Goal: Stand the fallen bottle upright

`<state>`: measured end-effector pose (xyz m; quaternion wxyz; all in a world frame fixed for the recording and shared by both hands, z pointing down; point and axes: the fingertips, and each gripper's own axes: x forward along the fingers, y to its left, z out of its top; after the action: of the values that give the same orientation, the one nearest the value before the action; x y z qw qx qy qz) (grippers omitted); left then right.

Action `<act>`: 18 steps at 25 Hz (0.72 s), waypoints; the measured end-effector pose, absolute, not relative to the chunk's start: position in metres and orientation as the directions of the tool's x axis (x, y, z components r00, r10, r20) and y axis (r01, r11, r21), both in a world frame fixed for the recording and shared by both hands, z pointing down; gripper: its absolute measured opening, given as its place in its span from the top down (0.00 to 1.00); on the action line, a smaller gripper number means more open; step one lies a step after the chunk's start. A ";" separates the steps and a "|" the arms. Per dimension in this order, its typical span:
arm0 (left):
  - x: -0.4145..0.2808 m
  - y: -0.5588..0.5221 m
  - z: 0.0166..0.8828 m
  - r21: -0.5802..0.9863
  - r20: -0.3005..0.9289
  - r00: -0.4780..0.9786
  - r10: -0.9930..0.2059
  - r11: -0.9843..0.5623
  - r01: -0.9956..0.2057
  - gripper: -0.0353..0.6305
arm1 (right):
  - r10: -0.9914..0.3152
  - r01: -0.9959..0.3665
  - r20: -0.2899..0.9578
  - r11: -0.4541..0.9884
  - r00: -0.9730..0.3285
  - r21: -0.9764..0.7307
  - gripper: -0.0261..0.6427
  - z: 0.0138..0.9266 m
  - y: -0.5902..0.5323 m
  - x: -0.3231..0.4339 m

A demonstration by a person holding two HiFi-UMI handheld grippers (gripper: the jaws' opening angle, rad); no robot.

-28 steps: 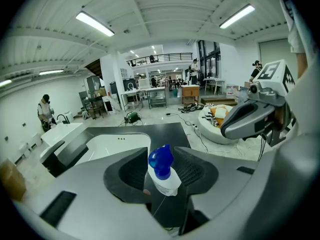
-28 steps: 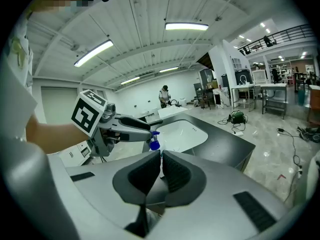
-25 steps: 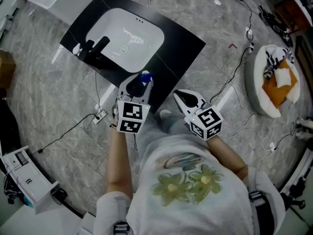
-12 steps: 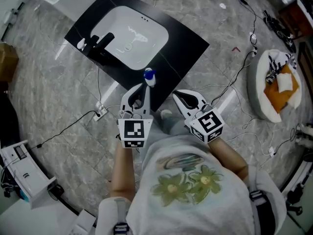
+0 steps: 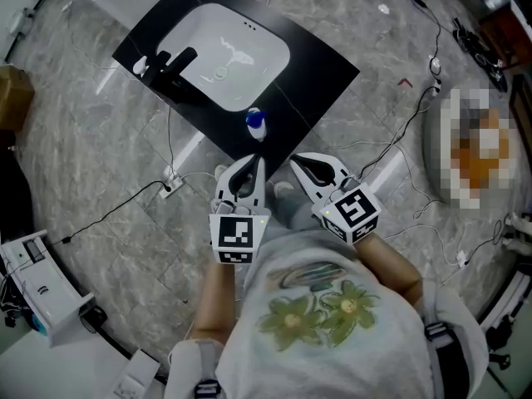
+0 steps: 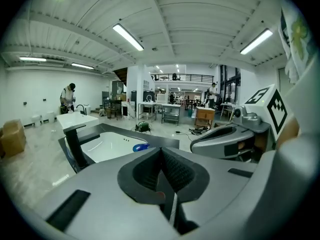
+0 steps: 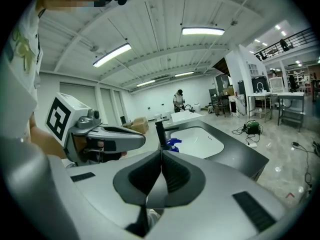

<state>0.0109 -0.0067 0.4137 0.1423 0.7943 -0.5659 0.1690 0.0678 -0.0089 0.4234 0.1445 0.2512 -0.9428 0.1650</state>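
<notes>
Hovering near the counter (image 5: 326, 71) | left gripper (image 6: 161, 153): jaws pressed together, nothing held | right gripper (image 7: 161, 155): jaws together, empty | bottle (image 5: 256, 124): standing at counter's front edge, untouched

A black counter (image 5: 320, 73) with a white sink (image 5: 224, 56) set into it stands on the grey stone floor (image 5: 100, 140). On the counter are a black tap (image 5: 170, 63), left of the sink, and a blue-capped bottle (image 5: 256, 125) at the near edge. Cables (image 5: 399, 131) trail over the floor right of the counter. A power strip (image 5: 170, 188) lies near its front-left side, and a cardboard box (image 5: 12, 106) sits far to its left.
</notes>
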 end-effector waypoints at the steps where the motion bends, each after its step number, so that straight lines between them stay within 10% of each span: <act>1: 0.014 -0.004 0.414 0.028 0.432 0.303 -0.850 -0.323 -0.946 0.92 | -0.422 -0.517 0.357 0.822 -0.834 -0.237 0.90 0.424 -0.007 0.067; 18: 0.024 0.022 0.431 0.014 0.492 0.286 -0.822 -0.321 -0.947 0.92 | -0.383 -0.490 0.371 0.833 -0.846 -0.258 0.90 0.434 0.012 0.061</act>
<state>0.0243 0.0222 0.4314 0.1540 0.7870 -0.5619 0.2029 0.0607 0.0117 0.4344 0.1536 0.2308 -0.9449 0.1740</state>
